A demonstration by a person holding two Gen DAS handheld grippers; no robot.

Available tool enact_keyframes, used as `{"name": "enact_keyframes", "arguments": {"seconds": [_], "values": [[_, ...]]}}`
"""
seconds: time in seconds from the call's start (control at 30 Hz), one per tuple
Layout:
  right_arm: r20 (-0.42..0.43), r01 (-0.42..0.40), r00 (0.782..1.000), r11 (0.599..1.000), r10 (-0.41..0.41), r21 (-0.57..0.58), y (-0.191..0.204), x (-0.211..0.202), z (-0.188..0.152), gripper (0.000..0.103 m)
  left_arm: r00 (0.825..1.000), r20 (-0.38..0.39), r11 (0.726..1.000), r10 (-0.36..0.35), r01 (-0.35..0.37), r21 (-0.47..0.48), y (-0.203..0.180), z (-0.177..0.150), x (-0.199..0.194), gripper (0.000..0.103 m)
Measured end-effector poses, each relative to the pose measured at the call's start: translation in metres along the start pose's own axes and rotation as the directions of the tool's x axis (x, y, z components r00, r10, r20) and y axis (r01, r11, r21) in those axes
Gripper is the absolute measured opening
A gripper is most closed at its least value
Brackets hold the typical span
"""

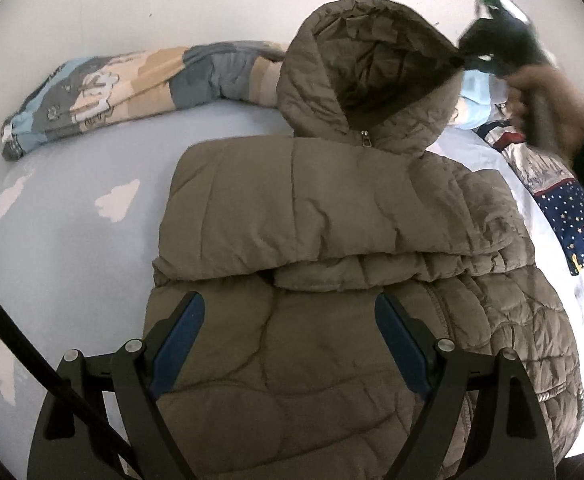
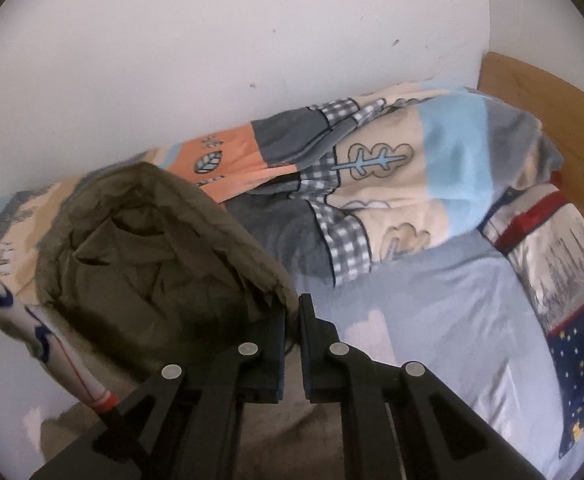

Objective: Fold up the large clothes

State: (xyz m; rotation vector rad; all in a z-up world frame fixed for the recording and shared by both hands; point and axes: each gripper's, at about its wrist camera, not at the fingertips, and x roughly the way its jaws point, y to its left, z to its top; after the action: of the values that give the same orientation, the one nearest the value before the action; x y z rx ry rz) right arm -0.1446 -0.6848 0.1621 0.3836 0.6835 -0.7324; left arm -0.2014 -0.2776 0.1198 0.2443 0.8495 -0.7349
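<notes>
Right gripper pinches the hood's edge while the left gripper hangs wide over the jacket on the bed.

The olive puffer jacket (image 1: 332,240) lies on the pale blue bed sheet (image 1: 72,240), sleeves folded across its body, hood (image 1: 368,68) toward the wall. The left gripper (image 1: 290,340) points steeply down over the jacket's lower half, its jaws spread wide with nothing clamped between them. The right gripper (image 2: 292,320), held in a hand (image 1: 548,112) with a dark sleeve, reaches in from the right side, angled down, its jaws closed tight on the hood's rim, which is drawn out to a point there. A patterned rolled blanket (image 2: 372,184) lies along the wall behind the hood, and a star-printed pillow (image 2: 572,320) sits to the right.
</notes>
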Motion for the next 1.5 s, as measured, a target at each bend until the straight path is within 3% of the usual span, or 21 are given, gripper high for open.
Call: {"name": "enact_keyframes", "arguments": {"seconds": [0.23, 0.4, 0.53, 0.7, 0.8, 0.87, 0.97, 1.03, 1.07, 1.1, 1.27, 1.4, 1.5], "values": [[0.049, -0.086, 0.995, 0.996, 0.087, -0.03, -0.018, -0.097, -0.064, 0.006, 0.999, 0.029, 1.0, -0.013, 0.014, -0.024, -0.002, 0.004, -0.013, 0.086], [0.049, -0.12, 0.991, 0.993, 0.121, -0.012, -0.039, -0.16, -0.143, 0.006, 0.998, 0.051, 0.999, -0.02, 0.021, -0.031, -0.002, 0.005, -0.019, 0.086], [-0.031, -0.099, 0.995, 0.995, 0.099, 0.017, -0.058, -0.156, -0.207, 0.002, 0.999, 0.05, 0.999, -0.021, 0.023, -0.039, -0.003, 0.004, -0.019, 0.086], [-0.174, -0.022, 0.984, 0.999, 0.026, 0.025, -0.079, -0.106, -0.248, 0.003, 0.999, 0.05, 1.0, 0.002, -0.001, -0.024, -0.004, 0.002, -0.017, 0.086], [-0.158, -0.031, 0.987, 0.998, 0.04, 0.057, -0.087, -0.116, -0.243, 0.003, 0.999, 0.049, 1.0, -0.008, 0.009, -0.029, -0.003, 0.003, -0.015, 0.086], [-0.09, -0.04, 0.995, 0.998, 0.044, 0.054, -0.086, -0.137, -0.227, 0.003, 0.999, 0.047, 1.0, -0.006, 0.008, -0.03, -0.003, 0.003, -0.013, 0.086], [-0.049, -0.15, 0.987, 0.985, 0.154, 0.08, -0.078, -0.156, -0.206, 0.01, 0.999, 0.038, 1.0, -0.003, 0.004, -0.031, -0.003, 0.003, -0.01, 0.086], [-0.062, -0.276, 0.956, 0.949, 0.287, 0.15, -0.068, -0.156, -0.201, 0.042, 0.999, 0.042, 0.999, -0.001, 0.003, -0.04, -0.002, 0.004, -0.011, 0.086], [-0.071, -0.308, 0.944, 0.936, 0.323, 0.171, -0.065, -0.152, -0.201, 0.069, 0.999, 0.043, 0.999, -0.004, 0.006, -0.045, -0.001, 0.004, -0.011, 0.086], [-0.08, -0.337, 0.93, 0.919, 0.359, 0.203, -0.057, -0.144, -0.202, 0.074, 0.999, 0.042, 0.999, -0.009, 0.011, -0.052, 0.001, 0.005, -0.011, 0.086], [-0.084, -0.365, 0.909, 0.877, 0.408, 0.312, -0.037, -0.109, -0.208, 0.074, 0.999, 0.024, 0.995, -0.029, 0.032, -0.091, 0.009, 0.006, -0.006, 0.086], [-0.074, -0.355, 0.896, 0.808, 0.437, 0.469, -0.052, -0.071, -0.208, 0.075, 0.999, 0.013, 0.992, -0.046, 0.047, -0.12, 0.012, 0.007, -0.003, 0.086], [-0.076, -0.376, 0.872, 0.763, 0.483, 0.526, -0.049, -0.049, -0.209, 0.072, 0.999, 0.018, 0.991, -0.048, 0.05, -0.125, 0.013, 0.007, -0.003, 0.086]]}}
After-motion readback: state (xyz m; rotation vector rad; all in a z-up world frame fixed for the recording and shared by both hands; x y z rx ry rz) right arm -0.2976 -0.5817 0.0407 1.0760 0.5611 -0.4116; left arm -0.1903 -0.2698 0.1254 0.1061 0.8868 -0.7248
